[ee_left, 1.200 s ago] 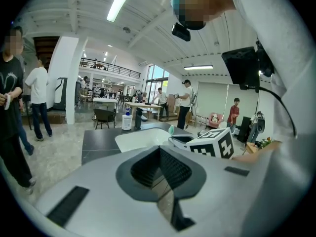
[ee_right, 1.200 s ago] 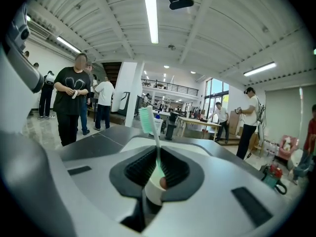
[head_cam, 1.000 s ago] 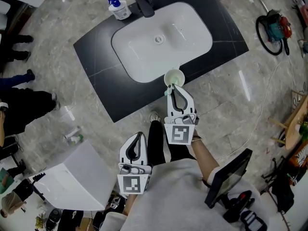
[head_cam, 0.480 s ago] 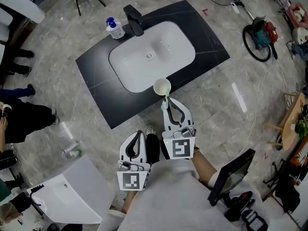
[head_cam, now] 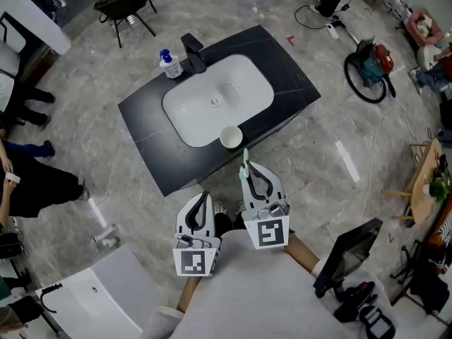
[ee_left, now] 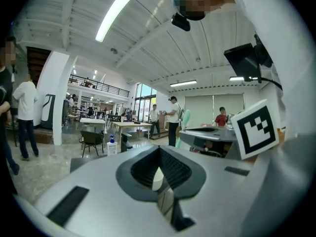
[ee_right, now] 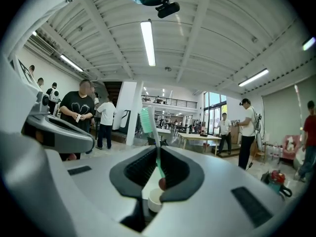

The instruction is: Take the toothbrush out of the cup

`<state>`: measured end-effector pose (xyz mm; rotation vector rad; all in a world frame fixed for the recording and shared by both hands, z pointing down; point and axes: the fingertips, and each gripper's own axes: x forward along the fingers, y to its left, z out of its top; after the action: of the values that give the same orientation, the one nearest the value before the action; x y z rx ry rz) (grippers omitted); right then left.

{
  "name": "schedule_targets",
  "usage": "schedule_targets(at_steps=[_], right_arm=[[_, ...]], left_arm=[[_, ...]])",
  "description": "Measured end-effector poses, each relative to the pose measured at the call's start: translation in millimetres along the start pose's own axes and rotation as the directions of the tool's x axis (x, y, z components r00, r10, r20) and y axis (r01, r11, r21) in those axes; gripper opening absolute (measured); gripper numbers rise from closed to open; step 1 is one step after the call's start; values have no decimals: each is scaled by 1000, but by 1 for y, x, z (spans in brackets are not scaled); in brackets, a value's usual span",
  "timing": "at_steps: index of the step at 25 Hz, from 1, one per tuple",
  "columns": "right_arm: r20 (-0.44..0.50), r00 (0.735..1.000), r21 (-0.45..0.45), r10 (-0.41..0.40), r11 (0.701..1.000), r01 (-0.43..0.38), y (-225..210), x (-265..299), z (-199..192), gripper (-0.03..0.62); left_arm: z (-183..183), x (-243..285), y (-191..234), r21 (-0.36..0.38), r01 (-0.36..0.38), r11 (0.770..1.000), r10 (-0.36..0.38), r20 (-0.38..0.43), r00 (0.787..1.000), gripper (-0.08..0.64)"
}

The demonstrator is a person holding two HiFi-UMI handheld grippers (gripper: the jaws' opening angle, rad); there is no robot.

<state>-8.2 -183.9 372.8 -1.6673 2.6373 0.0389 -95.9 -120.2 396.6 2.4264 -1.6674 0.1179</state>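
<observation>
In the head view a white cup (head_cam: 231, 137) stands on the front edge of the black counter (head_cam: 145, 129), next to the white basin (head_cam: 215, 99). My right gripper (head_cam: 248, 169) hangs nearer to me than the cup and is shut on a green toothbrush (head_cam: 245, 159), which is clear of the cup. In the right gripper view the toothbrush (ee_right: 149, 125) stands upright between the jaws of the right gripper (ee_right: 157, 151), with the cup (ee_right: 154, 199) far below. My left gripper (head_cam: 205, 195) is to the left with its jaws together on nothing, as the left gripper view (ee_left: 159, 151) also shows.
A soap bottle with a blue cap (head_cam: 168, 63) and a black faucet (head_cam: 192, 53) stand at the back of the basin. People stand at the left edge. A black chair (head_cam: 123, 6), a white box (head_cam: 92, 295) and a dark monitor (head_cam: 349, 256) surround the counter on a marble floor.
My right gripper has lifted away from the cup with the toothbrush, which now hangs free of it. Both grippers have risen and the counter looks smaller and farther off.
</observation>
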Motion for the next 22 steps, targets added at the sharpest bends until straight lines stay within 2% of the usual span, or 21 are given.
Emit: schedule_targets(at_steps=[3, 13, 22], right_arm=[[37, 999, 26, -14, 1000, 13, 3, -10, 13, 32], [73, 997, 4, 12, 1000, -12, 24, -40, 38, 32], [50, 999, 21, 17, 1000, -19, 34, -69, 37, 32]], left_arm=[[8, 0, -4, -8, 6, 1000, -6, 37, 999, 5], [24, -18, -10, 26, 34, 999, -36, 108, 993, 5], [28, -27, -15, 44, 56, 997, -60, 102, 993, 4]])
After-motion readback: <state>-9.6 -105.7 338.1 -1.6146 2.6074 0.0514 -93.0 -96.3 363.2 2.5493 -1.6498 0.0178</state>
